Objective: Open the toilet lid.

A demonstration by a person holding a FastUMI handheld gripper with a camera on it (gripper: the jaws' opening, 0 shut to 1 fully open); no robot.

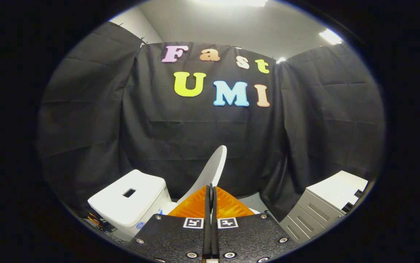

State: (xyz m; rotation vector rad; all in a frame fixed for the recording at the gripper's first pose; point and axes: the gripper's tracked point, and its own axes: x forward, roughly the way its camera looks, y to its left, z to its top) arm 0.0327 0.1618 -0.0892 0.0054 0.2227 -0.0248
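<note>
Lid (213, 168) of the toilet stands raised — a pale, curved panel rising steeply just beyond the fingertips, leaning toward the tank (131, 199) on its left. It looks well lifted off the bowl, though the bowl and the hinge are hidden behind the gripper (210, 191), so I cannot tell whether the lid rests against the tank or stops short of it.

Jaws are closed together, the two fingers pressed side by side with nothing between them. Their tips sit at the foot of the lid; whether they touch it or only lie just in front cannot be made out from this angle.

Step in hand, by my reading: the late part of the lift — the lid is past the heavy part of its swing and nearly upright. Task looks close to done.

Next move would call for a light push on the lid's face, not a grip, following its arc back until it settles against the tank, then easing the fingers off gently so it does not bounce forward and drop.

Tank is white, box-shaped, with a small dark slot in its top. Off to the right, well apart, stands a grey cabinet (321, 208) with drawers and a white top. Black cloth wall (159, 138) hangs behind everything.
</note>
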